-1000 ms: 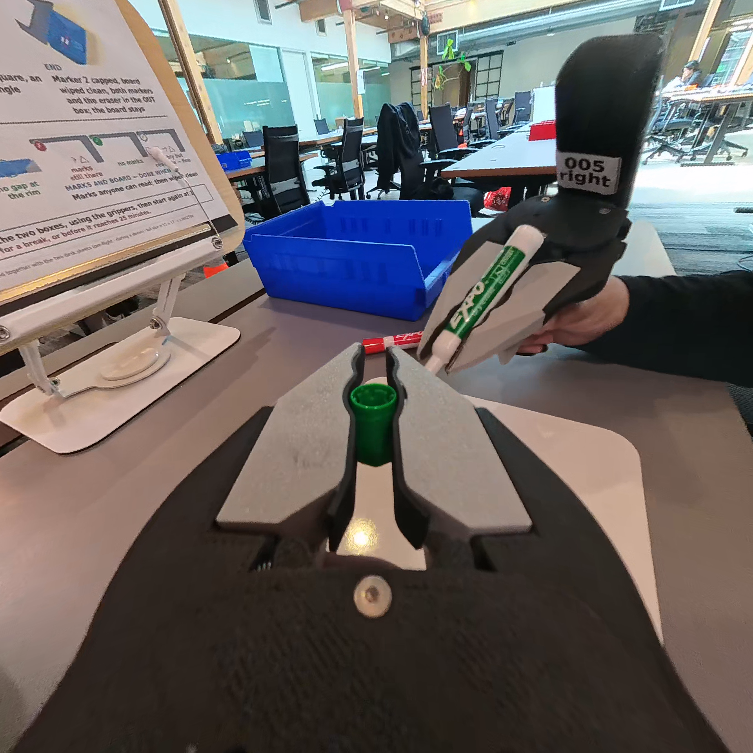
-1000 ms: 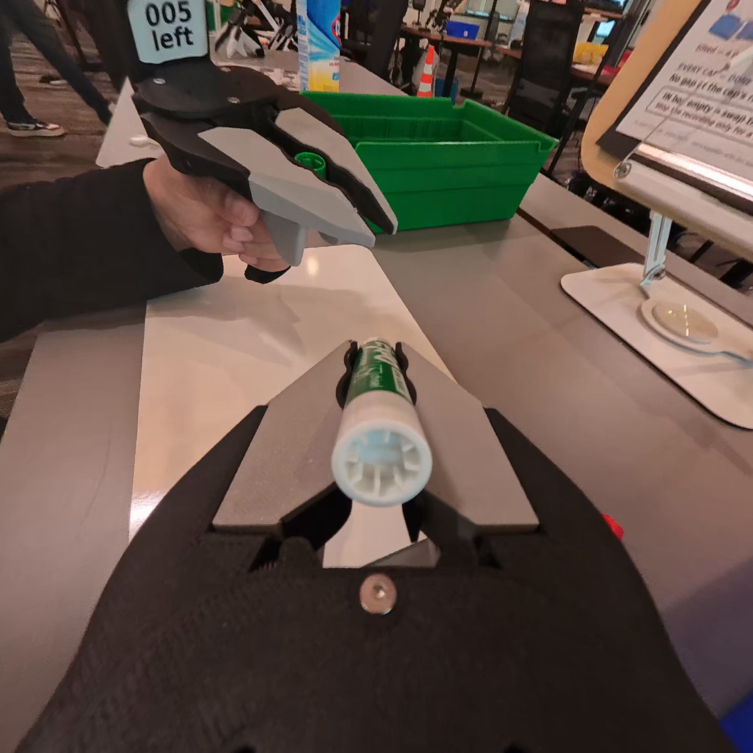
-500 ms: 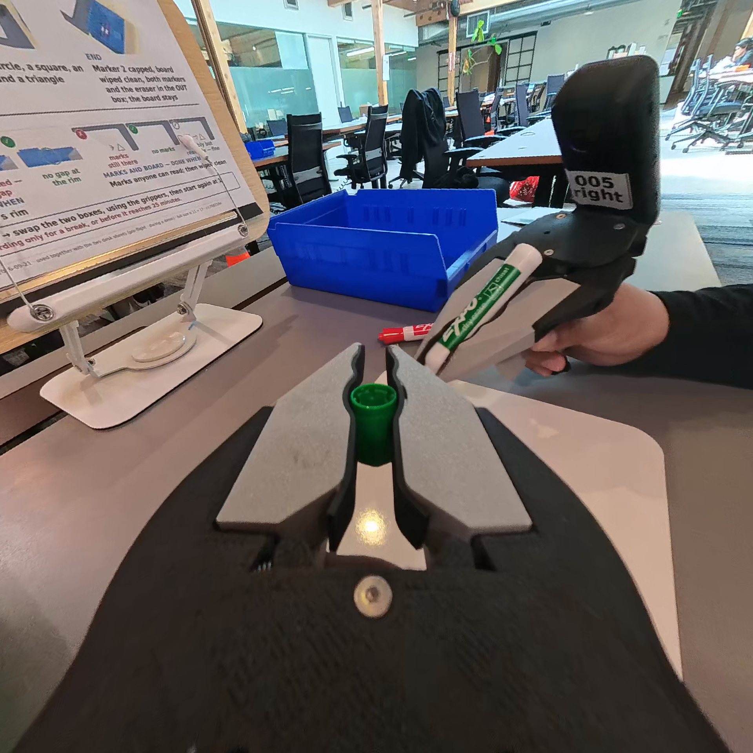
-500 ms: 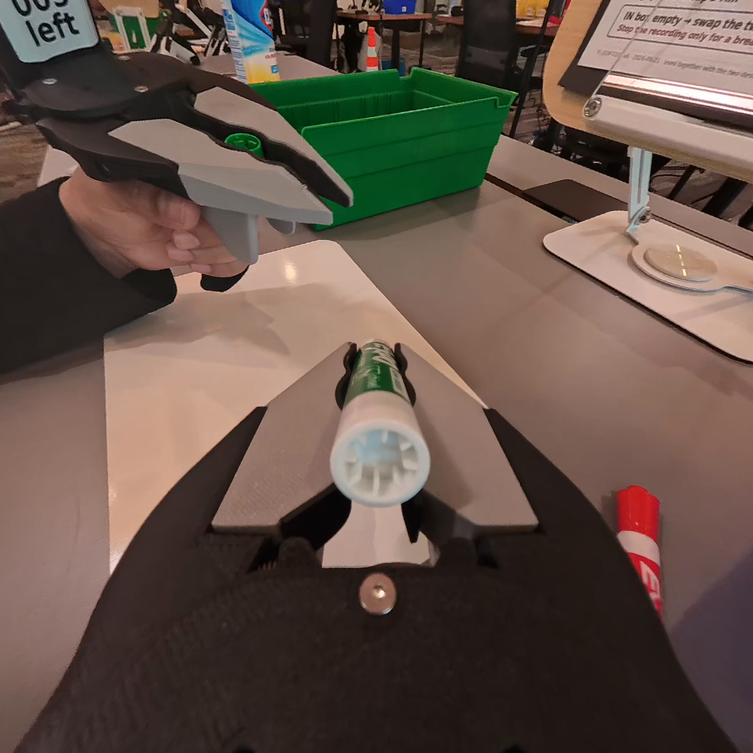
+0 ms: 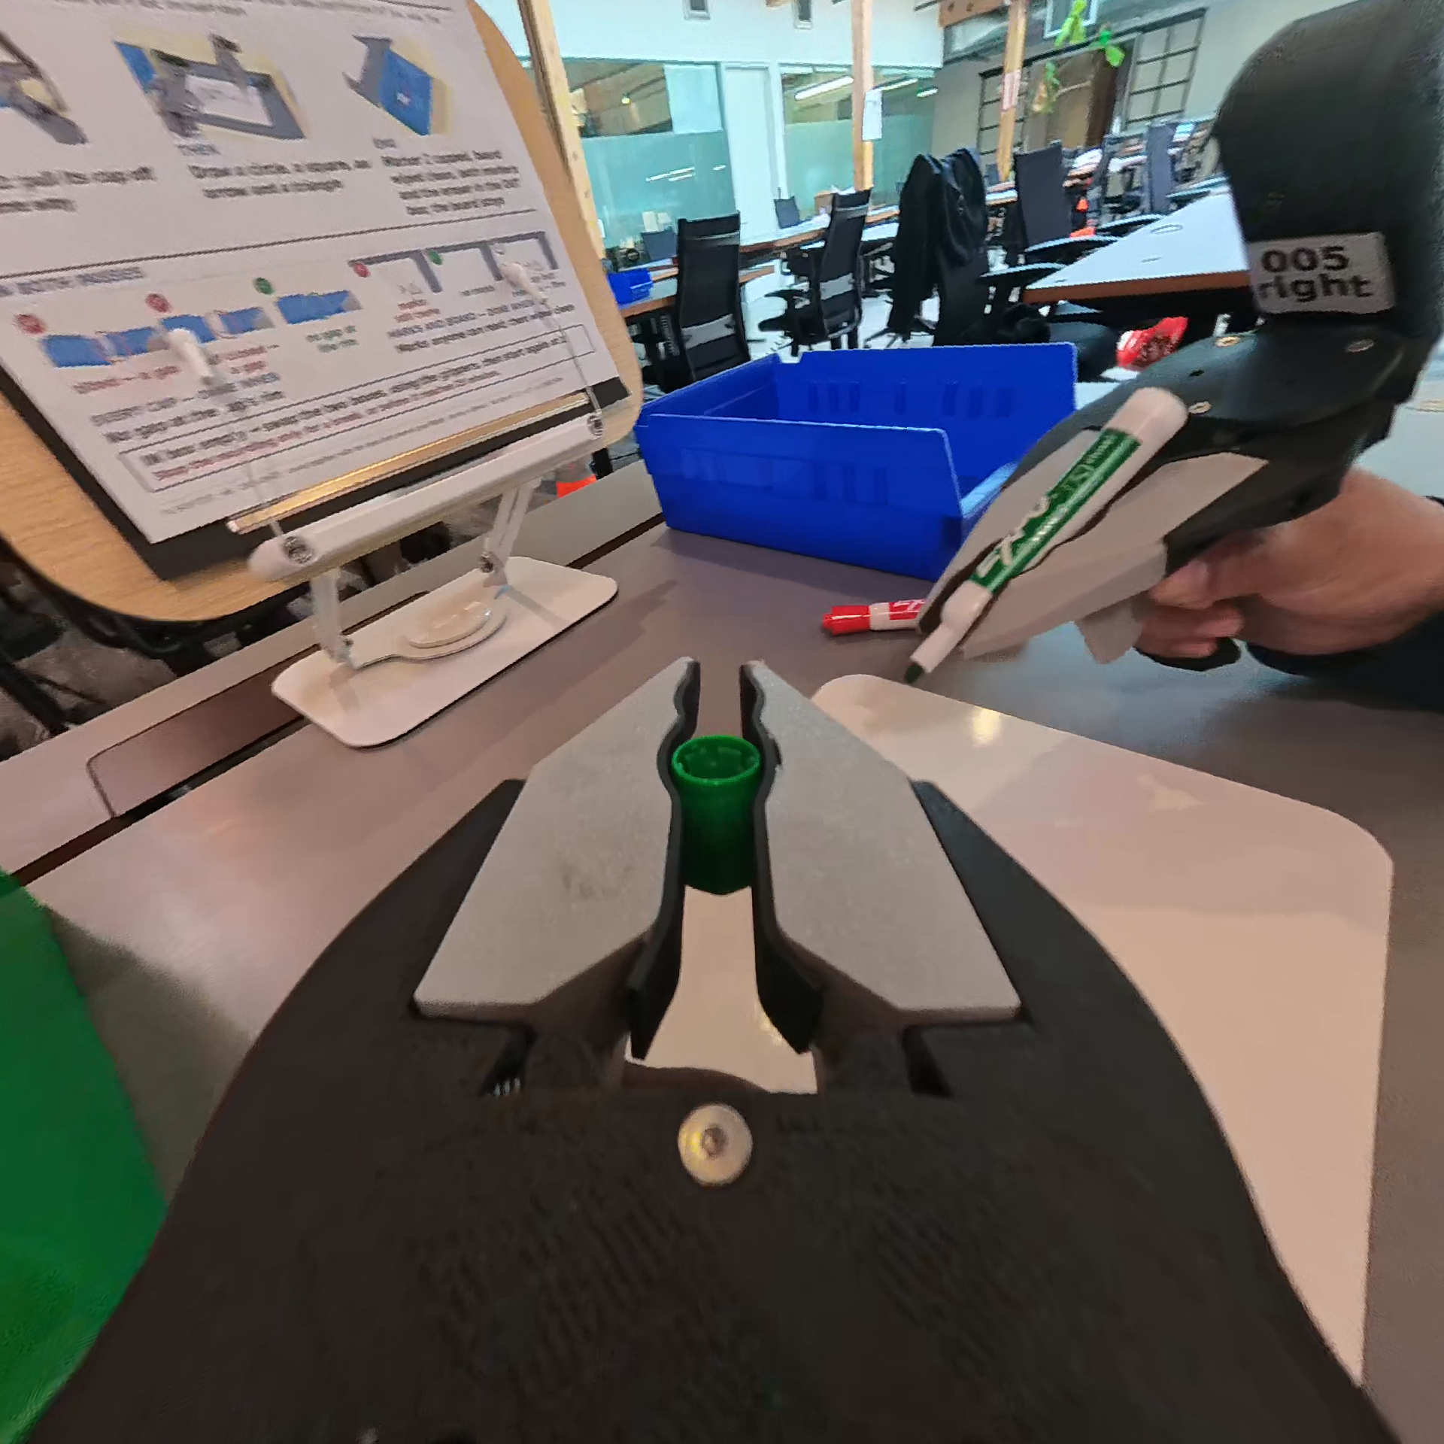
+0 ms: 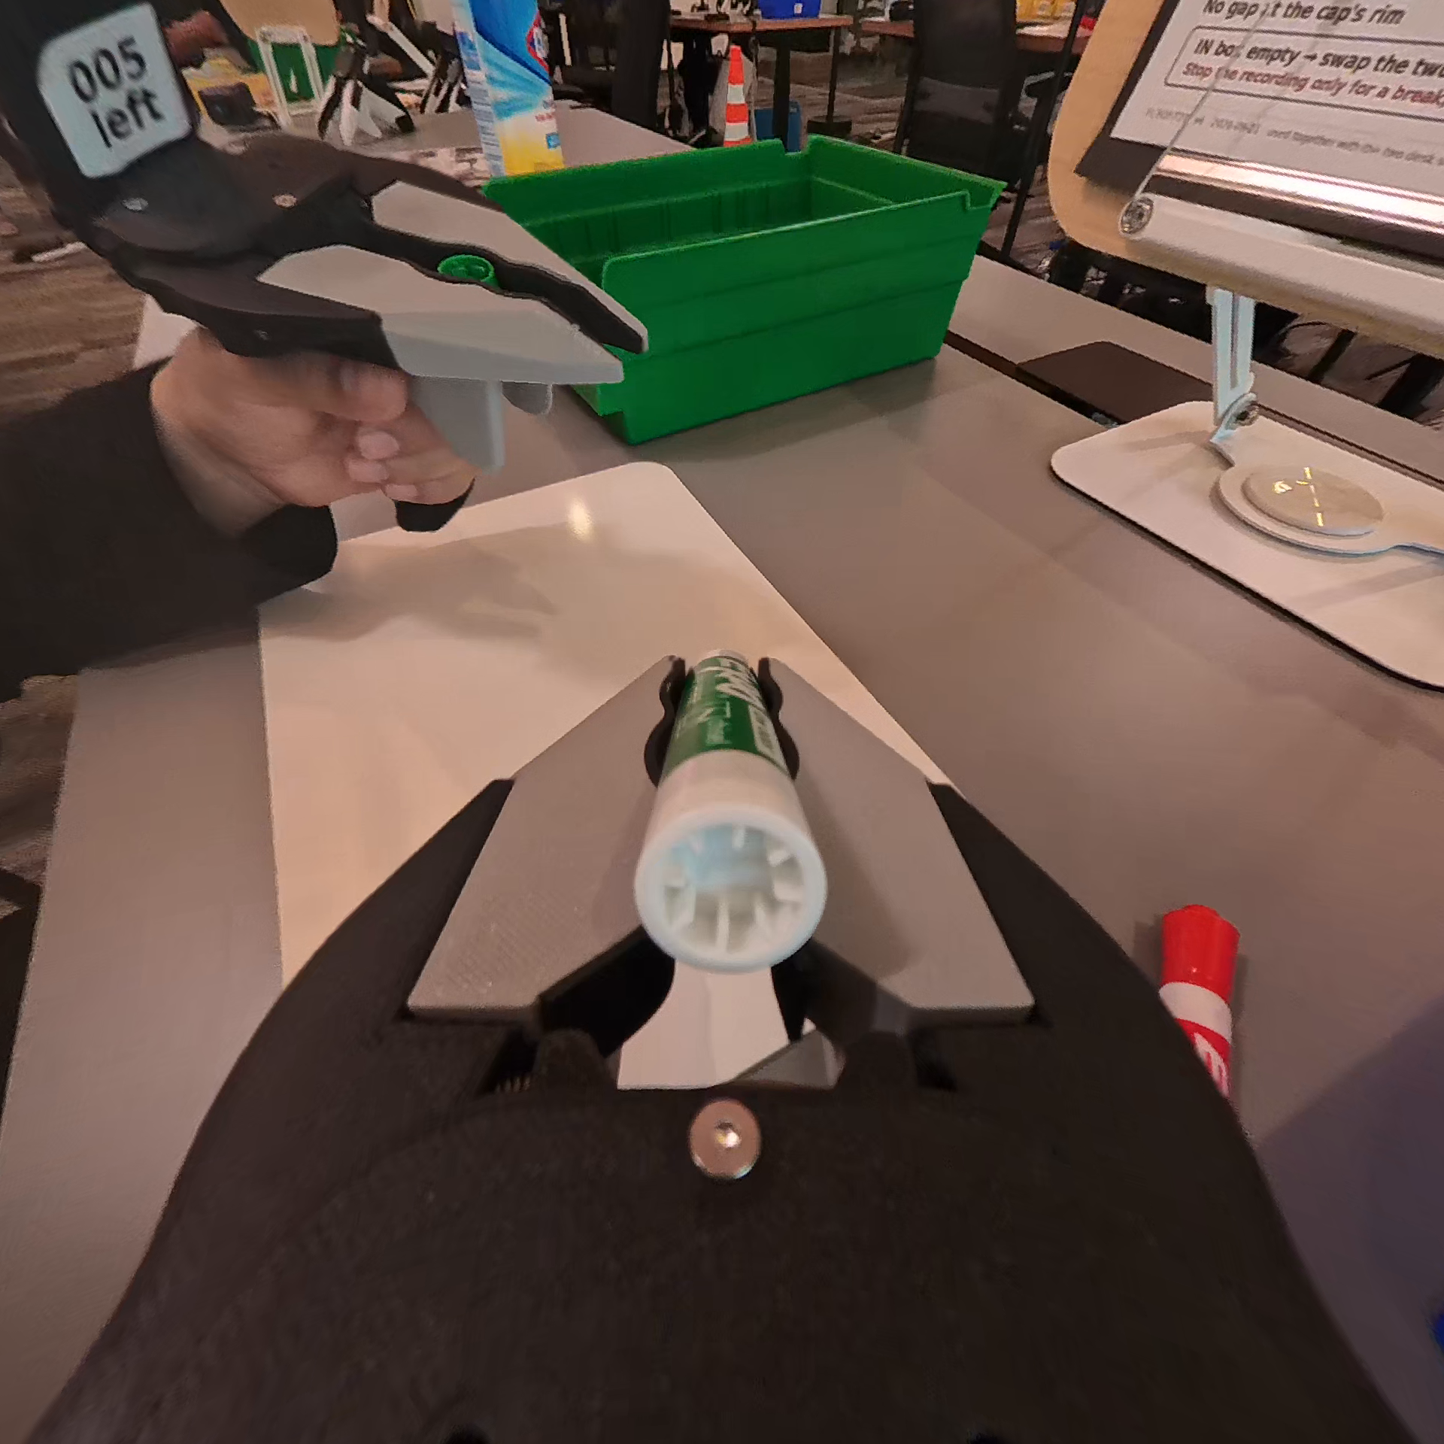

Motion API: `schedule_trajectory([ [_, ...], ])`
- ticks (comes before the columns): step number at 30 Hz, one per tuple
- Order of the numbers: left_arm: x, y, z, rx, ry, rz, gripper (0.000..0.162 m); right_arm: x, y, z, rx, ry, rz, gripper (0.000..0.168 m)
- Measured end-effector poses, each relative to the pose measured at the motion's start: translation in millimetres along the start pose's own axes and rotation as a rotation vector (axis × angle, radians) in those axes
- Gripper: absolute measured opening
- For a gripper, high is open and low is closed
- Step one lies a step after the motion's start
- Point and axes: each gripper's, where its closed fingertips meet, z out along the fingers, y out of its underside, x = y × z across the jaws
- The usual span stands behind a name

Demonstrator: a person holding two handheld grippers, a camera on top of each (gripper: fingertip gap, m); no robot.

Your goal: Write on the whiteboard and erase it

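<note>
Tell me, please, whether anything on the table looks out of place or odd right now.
Only one thing: a red marker lies loose on the grey table, beside the blue bin rather than in it. The whiteboard looks clean, and I see nothing spilled or damaged.

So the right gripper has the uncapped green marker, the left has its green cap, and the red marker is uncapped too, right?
Not quite: the red marker lies on the table with its cap on, as the right wrist view shows. The right gripper does hold the green marker, the left gripper its green cap.
</note>
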Motion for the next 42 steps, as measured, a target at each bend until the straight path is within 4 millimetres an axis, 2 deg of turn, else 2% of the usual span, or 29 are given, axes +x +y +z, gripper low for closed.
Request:
schedule_trajectory([
  [4,-7.6,2.6,-9.7,-0.004,-0.023,-0.044,0.009,-6.5,-4.5,-1.8,0.016,-0.04,0.016,0.016],
  [9,5.6,5.1,-13.3,-0.031,0.049,-0.071,0.009,-9.8,-8.2,-3.2,0.027,-0.052,-0.021,0.015],
  [14,26.0,6.4,-10.3,-0.025,0.157,-0.116,0.009,-5.8,5.1,0.2,-0.022,-0.052,-0.046,0.016],
  [17,33.4,10.5,-8.4,-0.022,0.194,-0.163,0.008,-5.0,6.0,-0.7,-0.019,-0.045,-0.054,0.016],
  [25,34.7,-3.5,-9.8,0.049,0.17,-0.129,0.008,-25.9,-0.1,-2.2,0.031,-0.12,-0.02,0.015],
  [28,33.7,-7.3,-10.0,0.066,0.141,-0.076,0.008,-27.1,2.3,2.1,0.031,-0.121,-0.005,0.015],
  [31,34.4,6.4,-4.6,-0.002,0.156,-0.03,0.009,-21.2,6.2,6.1,0.027,-0.084,0.002,0.015],
  [36,23.6,35.3,0.3,-0.148,0.154,0.028,0.009,-11.2,8.1,6.9,0.016,0.012,-0.056,0.016],
  [42,13.3,34.7,-13.3,-0.207,0.229,0.047,0.009,-11.6,-2.7,14.8,0.01,0.019,-0.017,0.016],
])
